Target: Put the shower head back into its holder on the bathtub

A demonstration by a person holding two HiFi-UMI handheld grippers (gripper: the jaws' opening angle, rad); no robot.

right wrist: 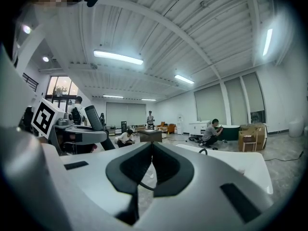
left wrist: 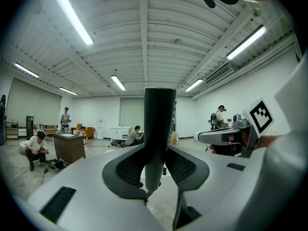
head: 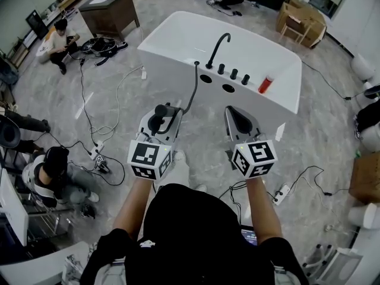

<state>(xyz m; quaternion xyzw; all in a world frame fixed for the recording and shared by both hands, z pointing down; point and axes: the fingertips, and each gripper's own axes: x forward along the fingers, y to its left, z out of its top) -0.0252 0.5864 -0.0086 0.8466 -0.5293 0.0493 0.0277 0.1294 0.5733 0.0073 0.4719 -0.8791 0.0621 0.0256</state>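
Here, my left gripper is clamped on the dark handle of the shower head, which stands upright between the pads; my right gripper grasps nothing, its jaws pressed together; in the head view I hold both side by side, short of the white bathtub; the black hose runs from the shower head up to the tub's deck, near two dark openings, the curved faucet and a red can.
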